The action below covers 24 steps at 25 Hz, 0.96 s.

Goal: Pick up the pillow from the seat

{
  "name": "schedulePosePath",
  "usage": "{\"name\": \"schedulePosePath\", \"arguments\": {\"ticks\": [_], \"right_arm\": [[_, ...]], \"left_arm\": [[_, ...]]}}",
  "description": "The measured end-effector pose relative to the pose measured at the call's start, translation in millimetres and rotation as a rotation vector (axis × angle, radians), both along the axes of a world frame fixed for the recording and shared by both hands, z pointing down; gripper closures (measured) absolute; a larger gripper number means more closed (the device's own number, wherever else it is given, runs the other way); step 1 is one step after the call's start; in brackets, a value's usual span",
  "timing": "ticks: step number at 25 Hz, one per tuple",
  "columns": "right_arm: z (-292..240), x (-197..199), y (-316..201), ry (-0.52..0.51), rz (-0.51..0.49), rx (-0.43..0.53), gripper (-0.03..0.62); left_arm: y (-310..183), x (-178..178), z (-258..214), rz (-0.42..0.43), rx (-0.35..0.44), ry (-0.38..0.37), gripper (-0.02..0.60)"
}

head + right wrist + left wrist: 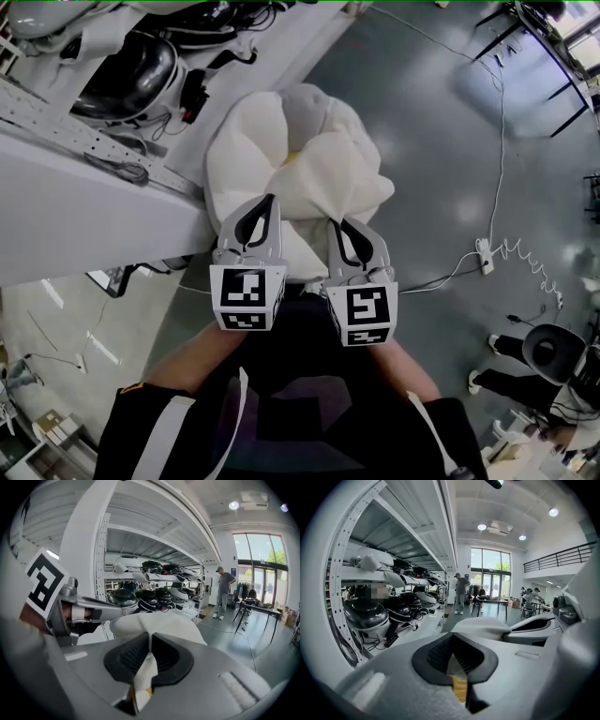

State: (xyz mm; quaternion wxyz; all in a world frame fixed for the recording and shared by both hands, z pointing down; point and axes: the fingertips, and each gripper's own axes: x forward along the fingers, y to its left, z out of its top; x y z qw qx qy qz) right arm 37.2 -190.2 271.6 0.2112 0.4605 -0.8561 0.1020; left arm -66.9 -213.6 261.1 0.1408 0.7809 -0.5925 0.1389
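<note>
Gripping the white pillow (300,155) with both tongs, we hold it out in front of us, above the grey floor (422,112) and just beside the edge of a white rack (66,202). Whether it brushes the rack we cannot tell. The left tongs (263,208) bite into the near edge of the pillow on its left side and the right tongs (339,230) on its right. The two sit side by side and near each other, each with its marker cube turned toward us. The pillow is bunched into big folds around the two grips.

In the left gripper view, the black pads (436,656) are clenched on a thin fold of pale cloth that runs down between them. In the right gripper view we find the same: the pads (129,656) squeeze a white fold of the pillow (157,623), whose bulk swells just past the jaw tips. The left tongs (89,611) show there at the left, reaching into the same pillow.

Dark rounded shells (123,597) sit in rows on the rack's shelves, with cords trailing from some. A white cable (499,131) runs across the floor to a power strip (485,255). Far off, by the tall windows (262,555), a person (224,592) stands near a table (255,606). At the lower right of the head view we see a chair (548,352).
</note>
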Motion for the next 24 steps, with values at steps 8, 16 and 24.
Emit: {"name": "schedulePosePath", "arguments": {"ticks": [8,16,24], "right_arm": [[-0.4,0.2,4.2,0.002,-0.013,0.004,0.569],[2.2,-4.1,12.2,-0.005,-0.028,-0.001,0.569],[3.2,-5.2,17.5,-0.005,-0.035,-0.002,0.569]], "left_arm": [[5.9,0.4,-0.3,-0.014,-0.002,0.005,0.577],[14.4,-3.9,2.5,-0.025,-0.008,0.002,0.577],[21.7,-5.4,3.6,-0.027,-0.011,0.004,0.577]]}}
